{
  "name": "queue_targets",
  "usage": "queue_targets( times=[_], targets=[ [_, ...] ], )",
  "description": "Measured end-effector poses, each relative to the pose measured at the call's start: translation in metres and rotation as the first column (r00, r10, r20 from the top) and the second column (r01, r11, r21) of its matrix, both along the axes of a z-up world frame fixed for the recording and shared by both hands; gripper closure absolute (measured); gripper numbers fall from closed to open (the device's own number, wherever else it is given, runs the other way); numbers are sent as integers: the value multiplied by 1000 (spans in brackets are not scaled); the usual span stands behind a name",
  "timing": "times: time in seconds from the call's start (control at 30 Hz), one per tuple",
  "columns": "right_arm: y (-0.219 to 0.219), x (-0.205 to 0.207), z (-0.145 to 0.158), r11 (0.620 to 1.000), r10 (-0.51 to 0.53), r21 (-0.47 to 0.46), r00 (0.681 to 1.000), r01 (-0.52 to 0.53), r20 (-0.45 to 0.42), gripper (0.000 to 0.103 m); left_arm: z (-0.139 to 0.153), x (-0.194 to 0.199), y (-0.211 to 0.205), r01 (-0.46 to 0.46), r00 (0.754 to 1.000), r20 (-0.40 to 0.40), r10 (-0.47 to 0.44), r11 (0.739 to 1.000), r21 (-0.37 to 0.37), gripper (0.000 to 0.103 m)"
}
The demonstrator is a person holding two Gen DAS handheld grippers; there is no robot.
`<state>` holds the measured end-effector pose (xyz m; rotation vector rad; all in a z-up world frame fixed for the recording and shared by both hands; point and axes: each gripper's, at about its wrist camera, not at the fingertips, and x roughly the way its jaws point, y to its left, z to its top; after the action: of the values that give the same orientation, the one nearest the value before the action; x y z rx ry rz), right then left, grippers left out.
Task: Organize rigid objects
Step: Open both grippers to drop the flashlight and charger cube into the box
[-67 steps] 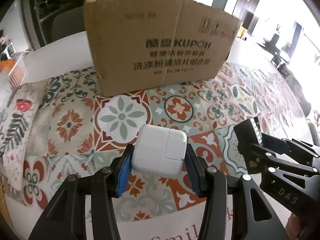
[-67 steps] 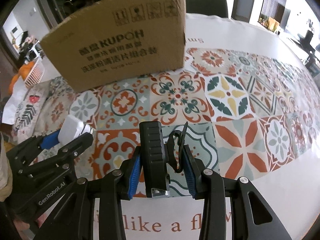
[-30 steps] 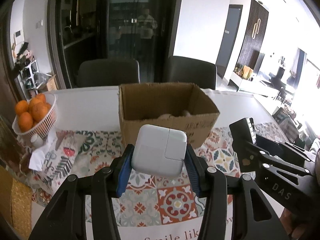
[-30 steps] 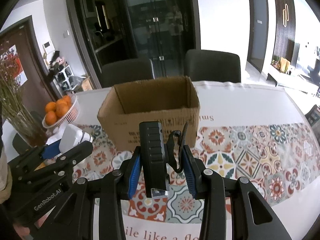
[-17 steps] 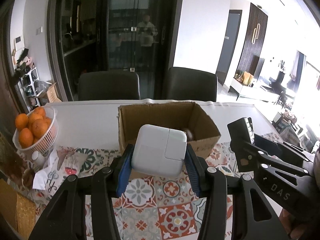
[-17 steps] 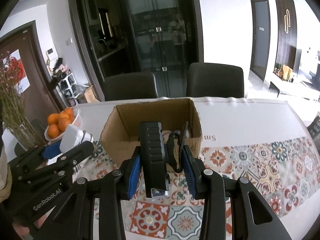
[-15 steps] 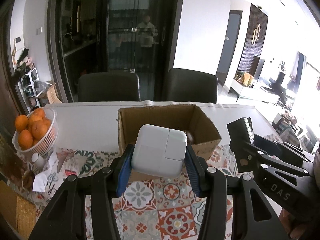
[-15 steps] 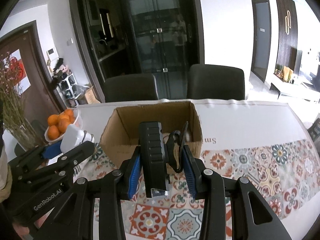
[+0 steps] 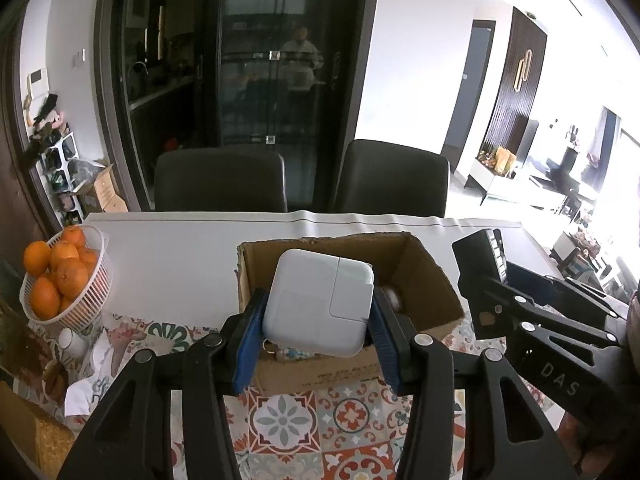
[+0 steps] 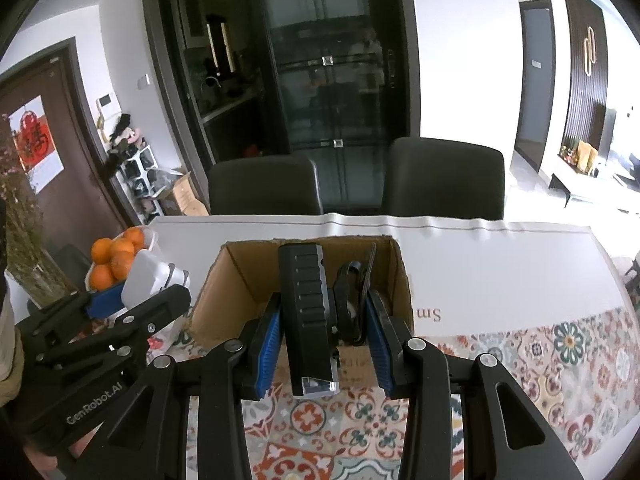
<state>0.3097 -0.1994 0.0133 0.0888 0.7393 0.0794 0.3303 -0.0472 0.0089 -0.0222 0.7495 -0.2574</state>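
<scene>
We see the left tool clamped on a white square charger, its blue pads pressing both sides of the block. In the left wrist view the charger sits in front of the open cardboard box, covering much of the box's mouth. The right tool is closed tight on a black ribbed device, which stands upright between the blue pads with a black clip-like part beside it at 3 o'clock. From the right wrist view that device lines up with the box opening, and the left tool with its charger shows at 9 o'clock. From the left wrist view the right tool shows at 3 o'clock, its black load raised beside the box. The box rests on a surface covered by a white cloth and a patterned tile-print mat. A white basket of oranges stands at 9 o'clock of the box, well apart from it. 2 dark chairs stand at the far edge of the surface, at 12 o'clock. Something pale lies inside the box, too hidden to name.
</scene>
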Motion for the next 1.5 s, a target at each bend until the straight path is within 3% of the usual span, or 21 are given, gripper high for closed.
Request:
queue_targets(
  times=[0.2,0.63,0.97,1.3,1.43,1.5],
  targets=[
    [-2,22,-4,1000,17,-4,1000,-17,-22,63,-9,23,-3,-9,999,-33,9,1000,12,54],
    [-10,78,-38,999,41,-25,986,-45,-163,63,-42,68,-13,-1,991,-132,9,998,63,54],
    [-14,112,-76,994,77,-53,949,-98,-306,63,-77,88,-22,22,977,-215,7,991,135,54],
    [-16,122,-102,991,90,-60,917,-123,-389,60,-99,93,-22,22,953,-302,23,989,144,54],
    [-18,123,-106,991,81,-64,906,-119,-415,54,-94,89,-21,13,954,-297,33,988,153,50],
    [-19,123,-105,992,77,-63,905,-113,-418,51,-88,87,-21,-6,958,-282,54,986,169,41]
  ],
)
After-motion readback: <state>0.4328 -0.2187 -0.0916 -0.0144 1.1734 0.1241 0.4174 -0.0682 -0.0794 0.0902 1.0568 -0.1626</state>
